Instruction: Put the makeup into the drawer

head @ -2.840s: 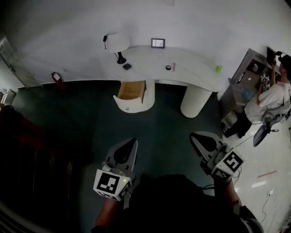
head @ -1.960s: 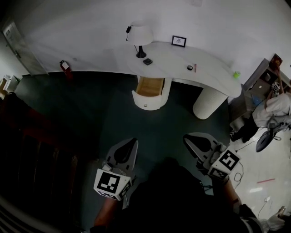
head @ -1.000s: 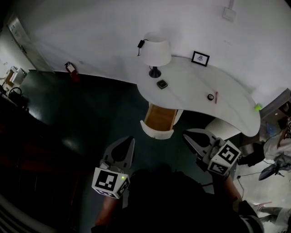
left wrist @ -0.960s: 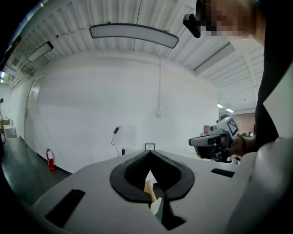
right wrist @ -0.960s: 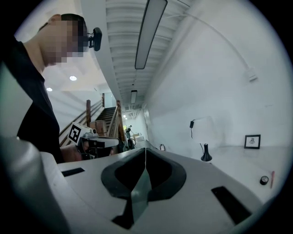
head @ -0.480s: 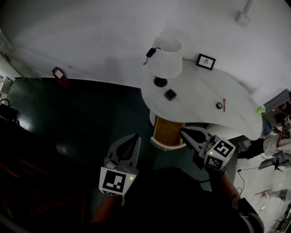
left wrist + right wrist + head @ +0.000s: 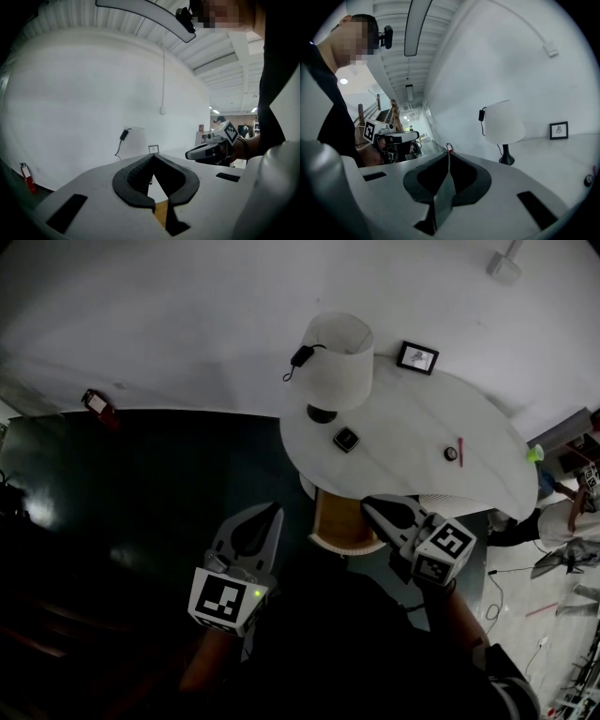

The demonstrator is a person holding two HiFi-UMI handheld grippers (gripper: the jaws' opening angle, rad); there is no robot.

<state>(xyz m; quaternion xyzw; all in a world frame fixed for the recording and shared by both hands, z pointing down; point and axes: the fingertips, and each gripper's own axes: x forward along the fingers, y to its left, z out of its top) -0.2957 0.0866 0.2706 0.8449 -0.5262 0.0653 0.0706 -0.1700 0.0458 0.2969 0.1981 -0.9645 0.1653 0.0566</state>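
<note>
You had stepped closer, so the open drawer sat just beyond your left gripper and right gripper. Both pairs of fingers stayed together, empty.

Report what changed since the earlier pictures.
The person has walked up to the desk: it, the lamp and the open drawer have come nearer in the head view, the drawer now showing between the left gripper and right gripper. Nothing was taken or let go. Both grippers' jaws stayed shut and empty; the dark case, round pot and pink stick lie on the desk as before.
</note>
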